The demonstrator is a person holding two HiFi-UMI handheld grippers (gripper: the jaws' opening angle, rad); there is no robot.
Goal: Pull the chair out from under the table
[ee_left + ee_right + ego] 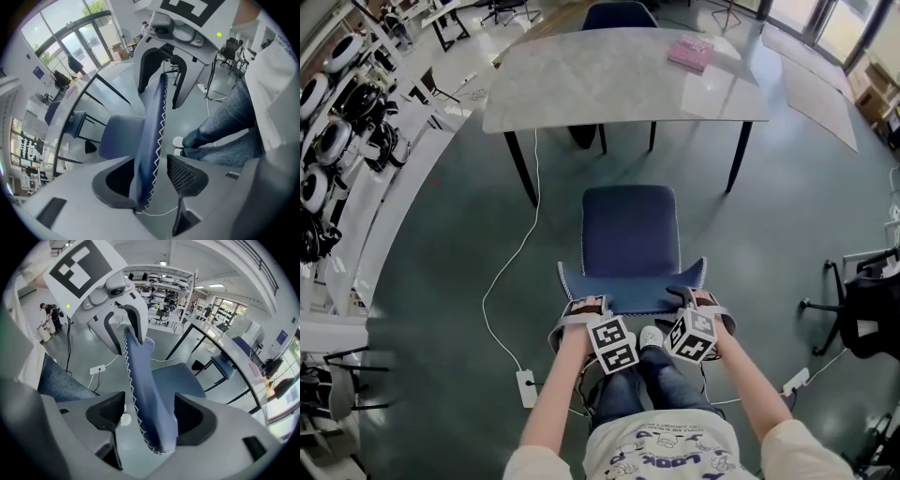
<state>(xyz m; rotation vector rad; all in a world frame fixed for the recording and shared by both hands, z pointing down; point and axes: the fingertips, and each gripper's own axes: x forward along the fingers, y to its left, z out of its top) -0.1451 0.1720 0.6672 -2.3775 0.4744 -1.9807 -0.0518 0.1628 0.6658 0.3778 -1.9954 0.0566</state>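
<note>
Between the fingers (pixel 187 174) of the left gripper (pixel 151 176) stands the stitched top edge of the backrest (pixel 152 131). It leans on one finger with a clear gap to the other, so the fingers are spread wide and do not clamp. At the right gripper (pixel 146 414) it is the same: fingers apart, the blue edge resting against one pad and free of the other. Both grippers sit astride the backrest's upper rim, one toward each corner.

The chair (pixel 630 230) stands on the grey floor (pixel 441 281) between the person and the table (pixel 609 84). Its seat shows whole and lies apart from the table's near edge, so by my reading it is already pulled out.

The backrest looks padded over a stiff shell; it should give slightly under the pads and then hold firm, and the fabric should not slip. I judge the chair moderately heavy and likely to slide rather than tip if drawn level. The upper rim, taken at both corners, is the sound hold. A white cable (pixel 502 281) runs along the floor near the chair's left side and could catch a leg.
</note>
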